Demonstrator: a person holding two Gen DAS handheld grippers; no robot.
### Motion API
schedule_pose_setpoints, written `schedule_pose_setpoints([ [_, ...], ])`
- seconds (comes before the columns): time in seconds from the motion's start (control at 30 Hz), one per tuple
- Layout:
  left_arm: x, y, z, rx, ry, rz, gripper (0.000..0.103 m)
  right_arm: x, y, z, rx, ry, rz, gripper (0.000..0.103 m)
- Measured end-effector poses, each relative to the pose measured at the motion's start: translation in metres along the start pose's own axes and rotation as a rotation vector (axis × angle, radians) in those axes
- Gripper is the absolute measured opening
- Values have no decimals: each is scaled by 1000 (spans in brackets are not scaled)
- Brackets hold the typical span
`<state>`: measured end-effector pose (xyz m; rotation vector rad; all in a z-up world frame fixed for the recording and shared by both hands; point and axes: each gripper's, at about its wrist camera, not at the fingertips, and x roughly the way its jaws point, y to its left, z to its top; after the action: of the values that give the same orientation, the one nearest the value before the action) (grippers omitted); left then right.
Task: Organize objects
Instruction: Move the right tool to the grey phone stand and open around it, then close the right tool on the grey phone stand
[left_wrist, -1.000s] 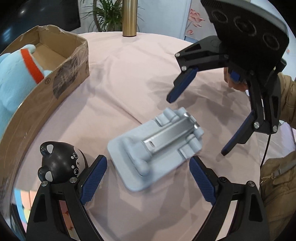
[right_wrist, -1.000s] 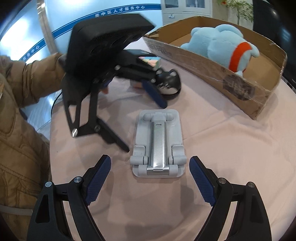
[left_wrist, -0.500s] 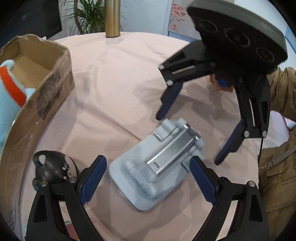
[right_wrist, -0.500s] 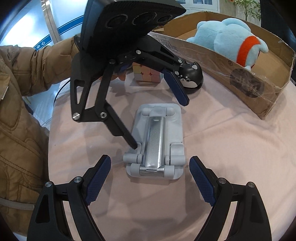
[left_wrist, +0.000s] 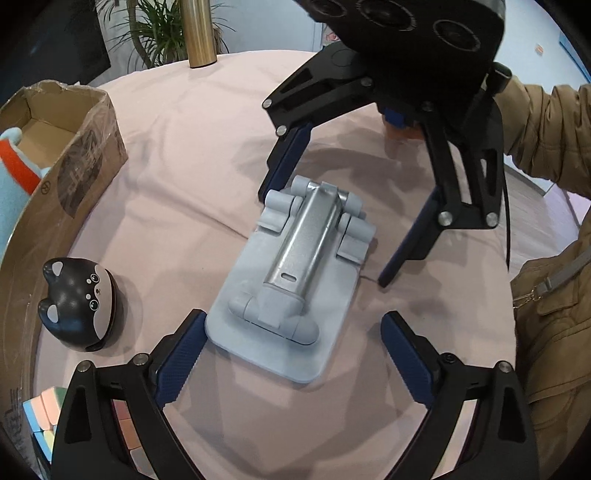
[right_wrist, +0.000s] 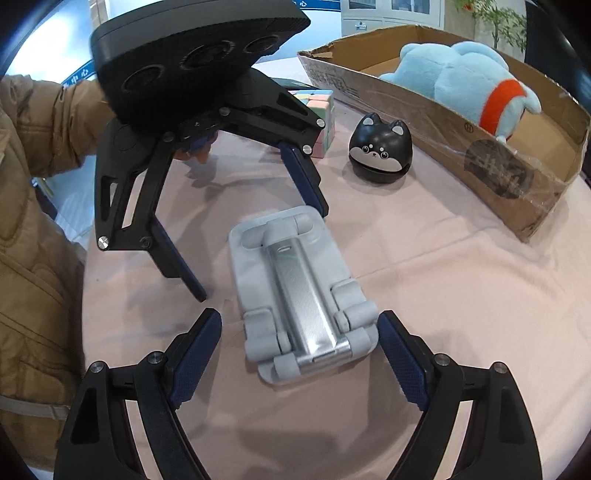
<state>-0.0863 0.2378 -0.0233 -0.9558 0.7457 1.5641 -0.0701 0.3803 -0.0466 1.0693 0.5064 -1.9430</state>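
Closed in from both ends on the grey phone stand (left_wrist: 295, 273) since a second ago, left gripper (left_wrist: 291, 354) and right gripper (right_wrist: 299, 354) now each straddling one short end with jaws wide apart, gripping nothing. Lying flat on the pink tablecloth (left_wrist: 184, 155), folded, silver arm up. Left of the stand in the left wrist view: black cat figure (left_wrist: 79, 301), apart from it; pastel cube (left_wrist: 40, 417) nearer the camera than the cat. Beyond the cat, open cardboard box (right_wrist: 491, 170) holding a blue plush toy (right_wrist: 465, 81). Bare cloth stretching past the stand toward the round table edge, brass post (left_wrist: 201, 33) and potted plant (left_wrist: 155, 33) behind that edge. Tan jacket sleeve (left_wrist: 546, 129) right of the stand. Free cloth on both long sides of the stand.
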Motion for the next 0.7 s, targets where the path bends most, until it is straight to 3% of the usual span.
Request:
schedule_pose_setpoints([
  [0.13, 0, 1, -2, -2, -30, 17, 94, 0, 1, 1, -31, 4, -20, 73],
  [0.43, -9, 11, -15, 21, -94, 1, 94, 1, 0, -1, -55, 1, -26, 72],
  [0.7, -17, 15, -19, 45, -134, -28, 76, -8, 4, -8, -44, 8, -35, 70],
])
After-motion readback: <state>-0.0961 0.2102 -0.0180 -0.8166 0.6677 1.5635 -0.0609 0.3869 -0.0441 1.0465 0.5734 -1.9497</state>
